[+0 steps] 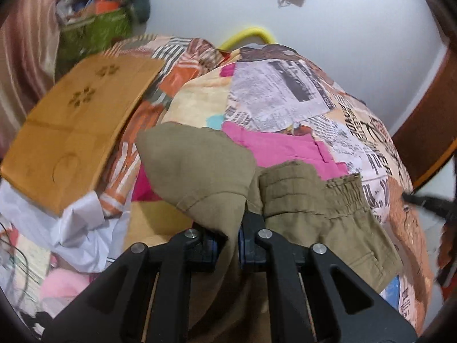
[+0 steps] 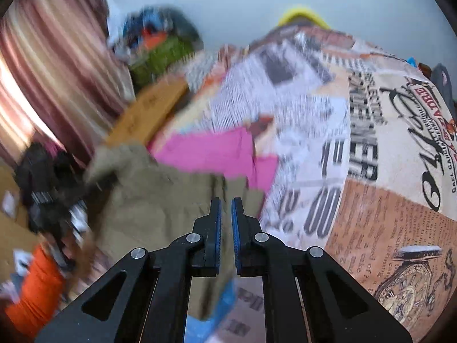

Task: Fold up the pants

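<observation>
left tongs [image 1: 227,241]: matte black linkage arms with triangular cut-outs, joined by four round silver pivot screws; blue ribbed pads line the inner faces of the fingers. right tongs [image 2: 226,214]: same black arms, same silver screws, two narrow black fingers [image 2: 214,214] faced with blue ridged pads along their inner edges.

The left gripper's [image 1: 228,237] fingertips are buried in olive pants [image 1: 300,197] fabric. Right wrist view: motion blur smears the pants and the pink garment [image 2: 211,151].
</observation>
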Demonstrator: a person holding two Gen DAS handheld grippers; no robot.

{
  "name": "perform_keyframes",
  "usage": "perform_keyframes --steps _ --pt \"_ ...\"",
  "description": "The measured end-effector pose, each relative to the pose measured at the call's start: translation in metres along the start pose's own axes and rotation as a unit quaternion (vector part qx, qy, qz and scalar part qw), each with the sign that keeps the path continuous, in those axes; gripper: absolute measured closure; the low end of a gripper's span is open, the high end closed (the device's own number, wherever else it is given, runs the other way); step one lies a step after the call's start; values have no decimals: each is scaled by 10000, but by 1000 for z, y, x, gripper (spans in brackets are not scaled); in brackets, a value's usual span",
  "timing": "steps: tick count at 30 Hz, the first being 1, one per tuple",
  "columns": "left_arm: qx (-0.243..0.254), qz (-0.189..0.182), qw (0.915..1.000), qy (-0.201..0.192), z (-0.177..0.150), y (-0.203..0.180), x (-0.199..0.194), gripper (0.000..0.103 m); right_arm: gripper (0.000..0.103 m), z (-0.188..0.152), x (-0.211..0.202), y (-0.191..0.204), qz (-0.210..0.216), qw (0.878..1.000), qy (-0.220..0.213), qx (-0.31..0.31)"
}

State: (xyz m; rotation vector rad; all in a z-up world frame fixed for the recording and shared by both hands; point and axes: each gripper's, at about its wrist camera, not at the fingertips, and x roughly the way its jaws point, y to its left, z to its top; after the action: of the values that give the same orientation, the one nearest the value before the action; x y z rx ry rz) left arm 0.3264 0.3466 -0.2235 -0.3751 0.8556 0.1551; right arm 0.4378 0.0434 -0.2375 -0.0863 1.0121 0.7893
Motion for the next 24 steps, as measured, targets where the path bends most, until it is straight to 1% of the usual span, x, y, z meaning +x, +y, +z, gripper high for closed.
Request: perform_keyframes --steps 1,2,3,5,6,7,8,9,10,14,17,21,22,23,24 --pt "-84 -69 9999 24 -1 5 1 94 92 -3 10 0 15 9998 174 -39" --pt "-188 -149 9997 55 -2 12 3 94 86 -5 18 -1 61 9995 298 -29" --pt "-227 -183 9996 66 -3 15 4 94 83 -7 25 -1 109 9992 373 -4" --pt "-252 -199 9995 68 -4 17 6 93 67 -10 31 1 196 9991 384 -17" --pt "-235 -176 9996 60 -5 17 6 93 61 -9 33 3 189 9992 351 -41" --pt "-192 -132 9997 44 -7 16 7 93 50 -9 33 5 162 9994 300 -54" --pt "-165 -106 9998 34 -5 14 8 93 42 -9 33 8 147 9995 252 -84" --pt "-123 -68 9999 17 -6 12 8 93 39 -11 33 12 141 9995 251 -115" --pt "-90 -41 10000 1 -6 11 8 93 39 -11 35 14 115 9994 293 -140" --pt "-36 -4 10000 -18 -6 8 7 93 39 -13 58 14 -118 9971 740 -162" --pt "1 34 10000 -21 -7 8 6 93 38 -14 70 12 -187 9965 787 -223" --pt "96 126 9999 -31 -7 4 6 93 38 -8 80 9 -114 9964 802 -265" --pt "125 126 9998 -33 -7 4 6 93 43 -7 83 9 -86 9965 804 -228" --pt "167 139 9998 -50 -8 2 5 93 52 -7 86 7 -8 9965 822 -129" --pt "206 166 9996 -55 -9 0 4 93 56 -7 87 7 39 9965 834 -85"
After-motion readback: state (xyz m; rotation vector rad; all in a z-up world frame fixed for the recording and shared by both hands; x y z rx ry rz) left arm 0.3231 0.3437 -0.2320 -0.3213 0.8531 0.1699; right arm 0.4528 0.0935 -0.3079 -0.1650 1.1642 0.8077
